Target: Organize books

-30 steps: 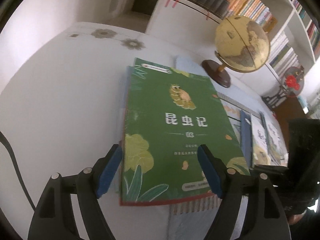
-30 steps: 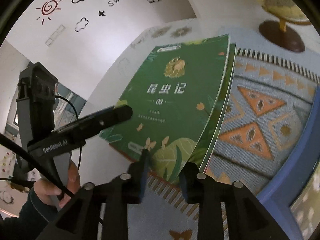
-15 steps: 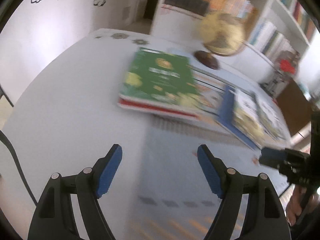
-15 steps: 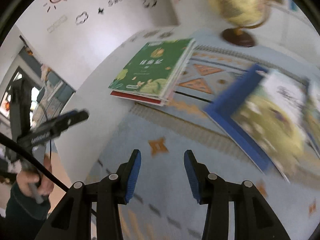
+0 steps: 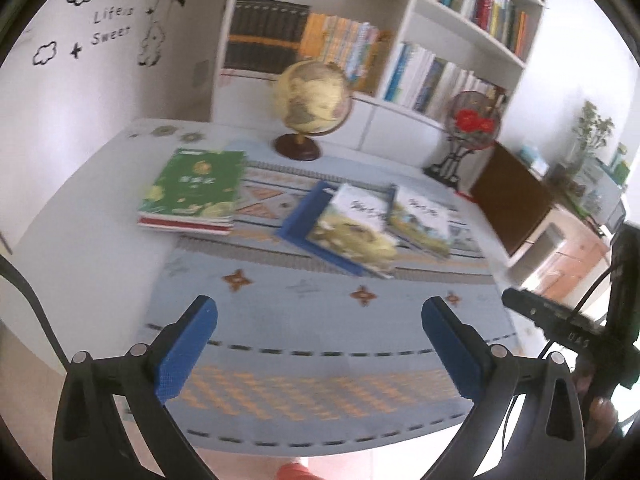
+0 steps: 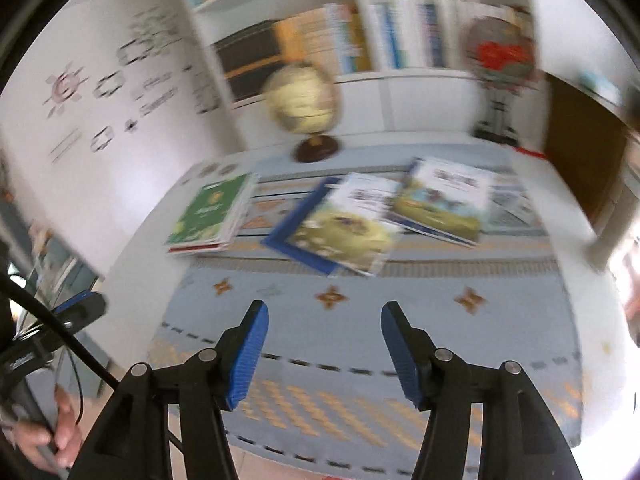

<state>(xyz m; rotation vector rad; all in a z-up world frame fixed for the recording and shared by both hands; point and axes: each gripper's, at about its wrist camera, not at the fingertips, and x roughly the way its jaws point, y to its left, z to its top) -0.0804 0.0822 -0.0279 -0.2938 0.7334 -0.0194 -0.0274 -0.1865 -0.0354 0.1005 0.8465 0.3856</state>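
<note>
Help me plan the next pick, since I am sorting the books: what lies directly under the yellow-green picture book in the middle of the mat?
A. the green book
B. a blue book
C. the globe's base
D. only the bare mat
B: the picture book lies tilted on a blue book, whose blue edge shows along its left and near sides; the green book and the globe stand apart.

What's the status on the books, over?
Both tongs, left and right, open and empty, jaws just widened. Green-covered stack squared; two loose books remain. Nothing in the way.
</note>
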